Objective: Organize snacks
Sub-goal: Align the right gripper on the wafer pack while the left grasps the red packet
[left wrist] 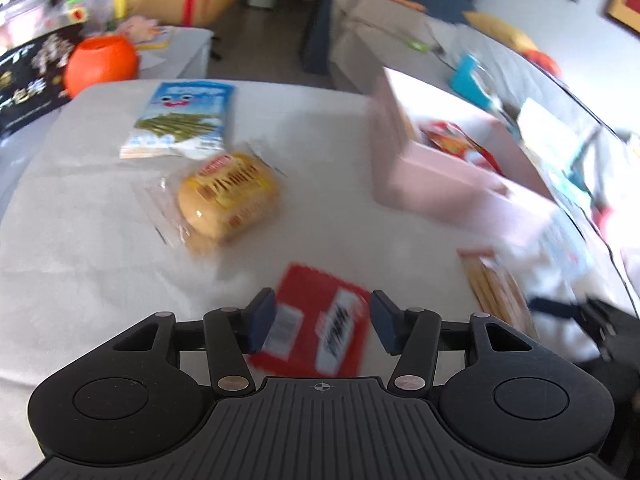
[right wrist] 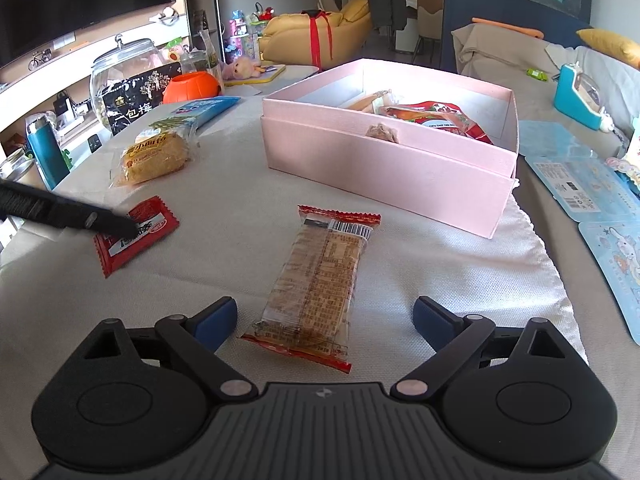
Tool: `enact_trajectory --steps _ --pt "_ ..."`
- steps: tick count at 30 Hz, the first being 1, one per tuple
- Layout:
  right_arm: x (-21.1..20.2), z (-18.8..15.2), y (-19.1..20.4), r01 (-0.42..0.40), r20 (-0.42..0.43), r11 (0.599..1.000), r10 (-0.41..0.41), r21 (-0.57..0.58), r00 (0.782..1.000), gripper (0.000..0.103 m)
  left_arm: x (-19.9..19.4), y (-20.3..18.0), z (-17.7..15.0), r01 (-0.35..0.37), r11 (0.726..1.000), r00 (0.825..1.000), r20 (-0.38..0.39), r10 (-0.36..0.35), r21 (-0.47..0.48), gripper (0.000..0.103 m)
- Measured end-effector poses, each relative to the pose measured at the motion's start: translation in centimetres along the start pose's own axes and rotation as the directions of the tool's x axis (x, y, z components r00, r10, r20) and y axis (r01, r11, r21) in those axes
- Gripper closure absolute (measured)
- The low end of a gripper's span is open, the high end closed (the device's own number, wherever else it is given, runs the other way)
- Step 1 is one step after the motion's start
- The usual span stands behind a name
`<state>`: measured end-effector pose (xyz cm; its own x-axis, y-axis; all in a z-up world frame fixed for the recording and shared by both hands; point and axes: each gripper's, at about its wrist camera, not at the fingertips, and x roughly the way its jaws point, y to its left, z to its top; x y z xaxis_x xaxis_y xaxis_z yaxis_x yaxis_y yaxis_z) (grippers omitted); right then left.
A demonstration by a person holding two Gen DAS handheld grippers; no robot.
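Pink cardboard box [right wrist: 384, 152] on white woven cloth [right wrist: 460, 280], snacks beside it.

Only the right view shows the box's inside. Right gripper [right wrist: 324, 320] gapes around the clear biscuit pack [right wrist: 316, 284]; left gripper [left wrist: 320, 322] half-spread over the red sachet [left wrist: 316, 320], contact unclear.

Four snack packets [right wrist: 316, 284] outside one pink box [right wrist: 384, 152].
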<state>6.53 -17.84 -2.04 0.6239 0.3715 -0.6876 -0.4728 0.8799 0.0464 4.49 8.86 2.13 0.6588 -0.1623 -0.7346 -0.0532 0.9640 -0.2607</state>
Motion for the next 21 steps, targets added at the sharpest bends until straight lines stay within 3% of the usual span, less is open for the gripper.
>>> enact_trajectory --steps 9,17,21 --pt "0.0 0.0 0.1 -0.003 0.001 1.0 0.003 -0.002 1.0 0.006 -1.4 -0.3 -0.7 -0.029 0.998 1.0 0.002 0.029 0.06 0.046" --pt "0.1 -0.1 0.2 0.002 0.001 1.0 -0.002 -0.006 1.0 0.006 -3.1 0.0 -2.8 0.092 0.996 0.987 -0.134 -0.089 0.019 0.046" --pt "0.2 -0.1 0.3 0.007 0.0 1.0 -0.007 -0.007 1.0 0.006 -2.6 0.9 -2.7 0.067 0.997 0.993 -0.099 -0.069 -0.023 0.056"
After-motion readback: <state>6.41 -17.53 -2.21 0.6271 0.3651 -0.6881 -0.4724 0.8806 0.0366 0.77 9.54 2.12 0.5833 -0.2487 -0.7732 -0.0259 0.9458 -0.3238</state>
